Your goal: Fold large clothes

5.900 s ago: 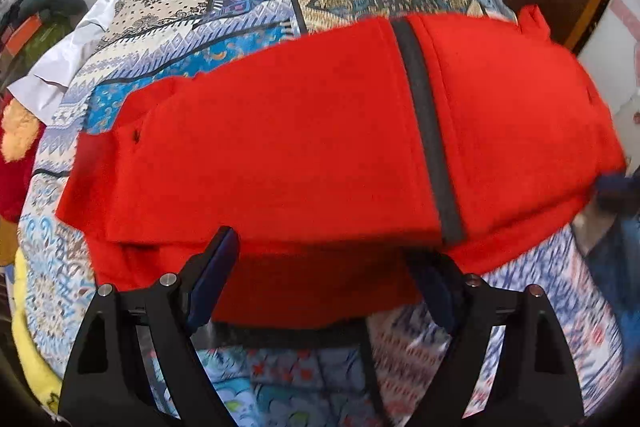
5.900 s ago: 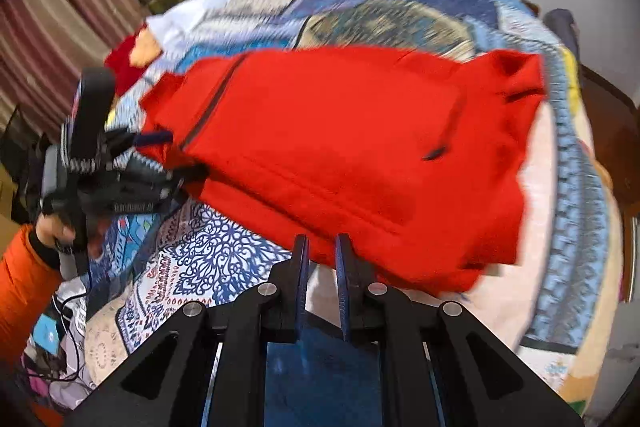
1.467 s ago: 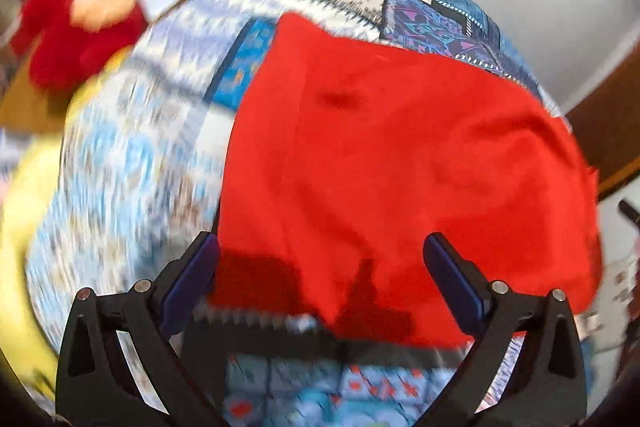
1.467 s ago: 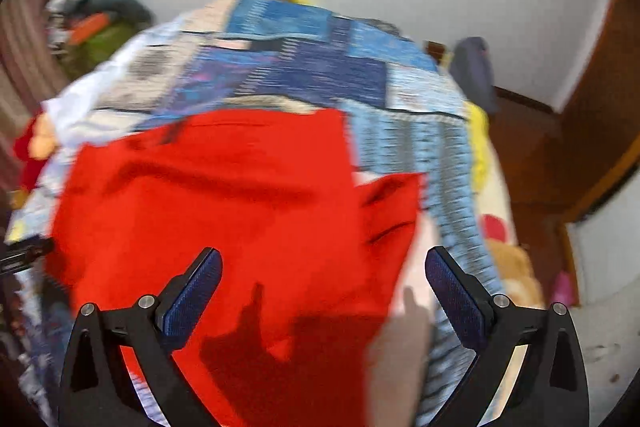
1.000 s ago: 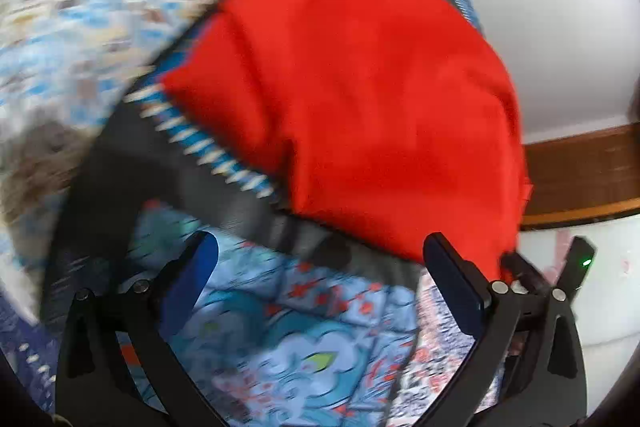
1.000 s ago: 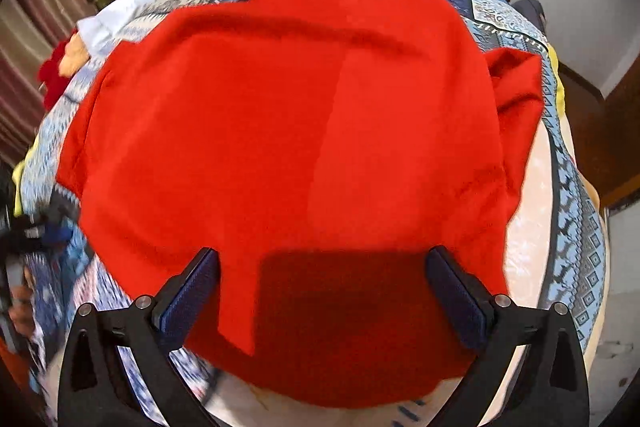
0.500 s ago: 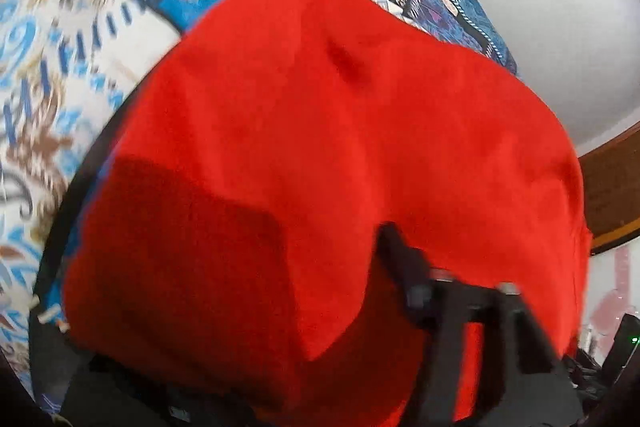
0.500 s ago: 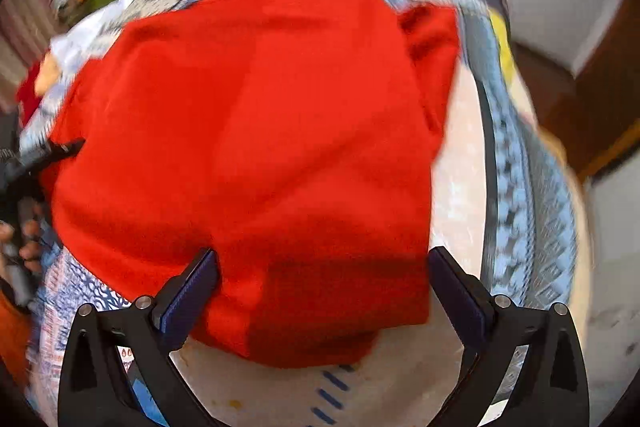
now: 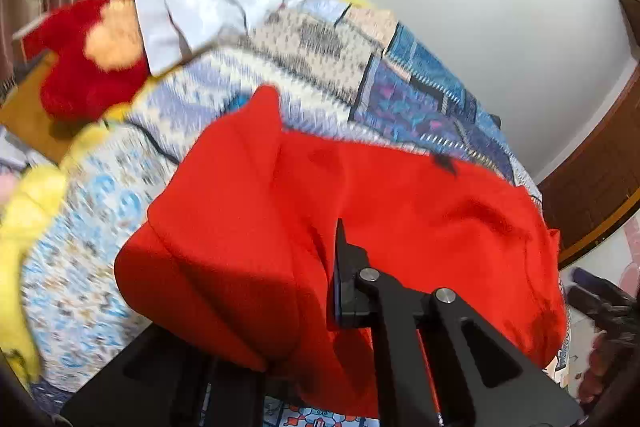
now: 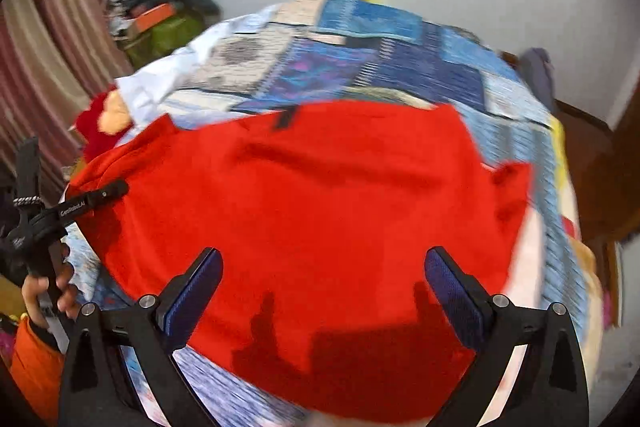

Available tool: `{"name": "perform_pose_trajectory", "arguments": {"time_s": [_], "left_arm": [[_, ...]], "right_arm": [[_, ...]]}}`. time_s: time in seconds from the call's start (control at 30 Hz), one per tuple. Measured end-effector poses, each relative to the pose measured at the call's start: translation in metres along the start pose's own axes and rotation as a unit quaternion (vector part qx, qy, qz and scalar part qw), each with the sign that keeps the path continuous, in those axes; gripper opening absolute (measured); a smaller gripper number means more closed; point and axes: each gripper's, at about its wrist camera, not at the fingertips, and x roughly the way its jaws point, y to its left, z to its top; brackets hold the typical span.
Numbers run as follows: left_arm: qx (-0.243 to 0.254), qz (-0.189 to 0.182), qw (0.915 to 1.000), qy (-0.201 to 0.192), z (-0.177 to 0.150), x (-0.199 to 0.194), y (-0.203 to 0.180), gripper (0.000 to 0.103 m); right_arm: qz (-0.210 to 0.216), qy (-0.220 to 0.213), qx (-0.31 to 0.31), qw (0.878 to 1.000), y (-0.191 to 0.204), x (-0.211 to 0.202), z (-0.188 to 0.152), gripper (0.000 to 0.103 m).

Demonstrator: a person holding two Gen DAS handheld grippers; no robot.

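Observation:
A large red garment [image 9: 360, 219] lies folded on the patchwork bedspread [image 9: 400, 75]. In the left wrist view my left gripper [image 9: 316, 291] is shut on the garment's near left edge and lifts a fold of red cloth that drapes over its left finger. In the right wrist view the garment [image 10: 320, 211] fills the middle of the bed, and the left gripper [image 10: 96, 195] shows at the garment's left corner. My right gripper [image 10: 320, 291] is open wide above the garment's near edge and holds nothing.
A red and orange plush toy [image 9: 88, 63] and a white cloth [image 9: 192, 15] lie at the bed's far left. Yellow bedding [image 9: 28, 211] hangs at the left edge. A pile of bags [image 10: 160, 15] stands by the curtain. A wooden door [image 9: 600, 179] is at the right.
My left gripper went from open to shut on the garment's left edge and has raised it. My right gripper stayed open and drew back a little from the garment.

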Motion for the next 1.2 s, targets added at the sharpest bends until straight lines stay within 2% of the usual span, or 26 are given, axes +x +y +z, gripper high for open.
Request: {"name": "perform_pose_trajectory", "arguments": {"time_s": [0.1, 0.2, 0.23, 0.3, 0.37, 0.43, 0.5, 0.6, 0.7, 0.8, 0.83, 0.93, 0.97, 1.03, 1.1, 1.13, 1.2], "left_arm": [[0.013, 0.017, 0.9996, -0.018, 0.002, -0.013, -0.005, 0.008], [0.030, 0.028, 0.9990, -0.019, -0.003, -0.023, -0.007, 0.008], [0.035, 0.033, 0.9987, -0.017, -0.004, -0.023, -0.009, 0.008], [0.052, 0.047, 0.9974, -0.019, -0.004, -0.021, -0.016, 0.008], [0.067, 0.050, 0.9961, -0.027, 0.000, -0.025, -0.027, 0.008], [0.077, 0.043, 0.9955, -0.035, 0.006, -0.027, -0.041, 0.007], [0.096, 0.033, 0.9935, -0.052, 0.016, -0.034, -0.064, 0.007], [0.144, 0.015, 0.9855, -0.088, 0.027, -0.047, -0.120, 0.006], [0.192, -0.026, 0.9753, -0.107, 0.025, -0.057, -0.184, 0.006], [0.244, -0.067, 0.9623, -0.101, 0.006, -0.057, -0.245, 0.006], [0.260, -0.083, 0.9577, -0.091, -0.004, -0.054, -0.263, 0.006], [0.300, -0.152, 0.9417, -0.005, -0.044, -0.024, -0.309, 0.006], [0.310, -0.173, 0.9334, 0.052, -0.063, -0.004, -0.322, 0.006], [0.319, -0.196, 0.9171, 0.137, -0.095, 0.024, -0.332, 0.006], [0.321, -0.195, 0.9056, 0.197, -0.124, 0.046, -0.331, 0.006], [0.329, -0.187, 0.9006, 0.213, -0.137, 0.053, -0.328, 0.006], [0.343, -0.167, 0.8966, 0.224, -0.149, 0.058, -0.322, 0.006]], "right_arm": [[0.002, 0.033, -0.025, 0.999, 0.030, 0.036, 0.003, 0.101], [0.004, 0.109, -0.052, 0.993, 0.049, 0.086, -0.015, 0.100], [0.002, 0.122, -0.058, 0.991, 0.053, 0.098, -0.021, 0.101], [-0.008, 0.108, -0.080, 0.991, 0.059, 0.098, -0.024, 0.101], [0.002, 0.113, -0.079, 0.990, 0.058, 0.091, -0.021, 0.100], [0.037, 0.110, -0.034, 0.993, 0.040, 0.073, -0.016, 0.100], [0.054, 0.092, 0.018, 0.994, 0.016, 0.050, -0.017, 0.100], [0.064, 0.062, 0.077, 0.993, -0.024, 0.013, -0.020, 0.100], [0.032, 0.019, 0.118, 0.992, -0.074, -0.035, -0.027, 0.100], [-0.019, -0.024, 0.144, 0.989, -0.115, -0.083, -0.037, 0.100], [-0.031, -0.033, 0.149, 0.988, -0.127, -0.097, -0.040, 0.100], [-0.061, -0.064, 0.170, 0.982, -0.159, -0.138, -0.054, 0.100], [-0.067, -0.069, 0.177, 0.979, -0.169, -0.150, -0.061, 0.100], [-0.077, -0.070, 0.187, 0.977, -0.180, -0.162, -0.071, 0.100], [-0.082, -0.069, 0.195, 0.975, -0.188, -0.170, -0.079, 0.100], [-0.081, -0.067, 0.198, 0.975, -0.192, -0.173, -0.084, 0.100], [-0.081, -0.059, 0.199, 0.975, -0.195, -0.175, -0.094, 0.100]]}}
